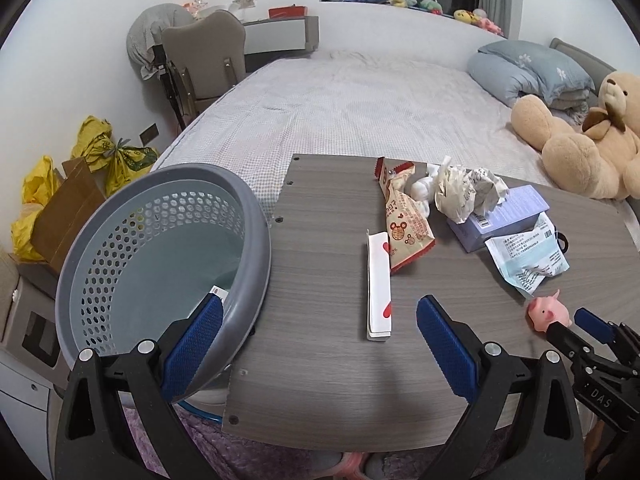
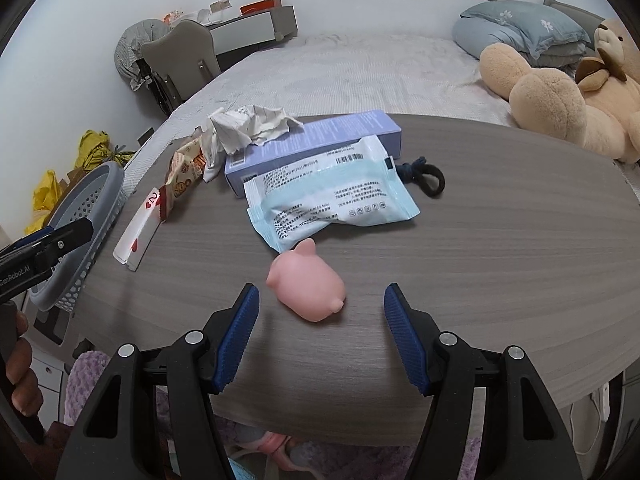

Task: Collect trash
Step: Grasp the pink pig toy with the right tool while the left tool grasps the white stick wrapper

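A grey perforated trash basket [image 1: 160, 248] stands at the table's left edge; it also shows in the right wrist view [image 2: 80, 216]. On the wood table [image 1: 320, 380] lie a white heart-print wrapper [image 1: 378, 284], a snack wrapper [image 1: 404, 220], crumpled paper [image 1: 460, 192], a purple box [image 1: 504, 216] and a blue-white mask packet [image 1: 528, 256]. My left gripper [image 1: 318, 328] is open and empty, its left finger over the basket rim. My right gripper [image 2: 320, 312] is open, with a pink pig toy [image 2: 310, 286] just ahead between its fingers, not gripped.
A black hair tie [image 2: 424, 174] lies right of the purple box. The bed [image 1: 360, 92] with a teddy bear [image 1: 580, 140] and pillows is behind the table. Yellow bags [image 1: 100, 148] and a cardboard box [image 1: 64, 208] sit on the floor at left.
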{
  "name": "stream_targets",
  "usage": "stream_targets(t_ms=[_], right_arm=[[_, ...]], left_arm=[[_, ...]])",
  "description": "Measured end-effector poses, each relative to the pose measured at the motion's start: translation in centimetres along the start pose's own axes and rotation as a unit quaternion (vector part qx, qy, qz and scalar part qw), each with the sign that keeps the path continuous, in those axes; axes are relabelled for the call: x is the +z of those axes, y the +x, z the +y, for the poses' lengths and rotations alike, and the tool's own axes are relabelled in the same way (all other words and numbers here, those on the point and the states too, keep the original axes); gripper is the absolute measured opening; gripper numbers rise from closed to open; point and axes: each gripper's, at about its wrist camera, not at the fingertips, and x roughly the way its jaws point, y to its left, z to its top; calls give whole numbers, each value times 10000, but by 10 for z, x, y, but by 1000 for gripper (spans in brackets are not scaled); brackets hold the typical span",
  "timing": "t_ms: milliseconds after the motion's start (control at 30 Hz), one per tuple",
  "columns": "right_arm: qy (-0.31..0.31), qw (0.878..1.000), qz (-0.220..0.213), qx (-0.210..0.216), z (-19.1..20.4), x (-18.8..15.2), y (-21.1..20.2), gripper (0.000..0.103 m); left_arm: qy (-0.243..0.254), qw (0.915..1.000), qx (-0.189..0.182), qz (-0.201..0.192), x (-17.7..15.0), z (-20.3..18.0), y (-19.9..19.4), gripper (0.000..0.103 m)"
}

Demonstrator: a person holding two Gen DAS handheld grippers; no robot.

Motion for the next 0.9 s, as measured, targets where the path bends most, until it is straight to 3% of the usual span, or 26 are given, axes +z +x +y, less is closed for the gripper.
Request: stream_targets(t_ms=[433, 733, 900], right_arm=[[-96, 10000, -2, -22, 9, 3, 17, 61], [-200, 9998, -3, -48, 15, 5, 19, 43], [-201, 9998, -46, -36, 15, 5, 17, 42]], left_arm=[[76, 10000, 38, 44, -1, -4, 4, 96], [61, 10000, 8, 75, -3, 1, 5, 96], [73, 9999, -10, 99, -4, 1, 7, 96]])
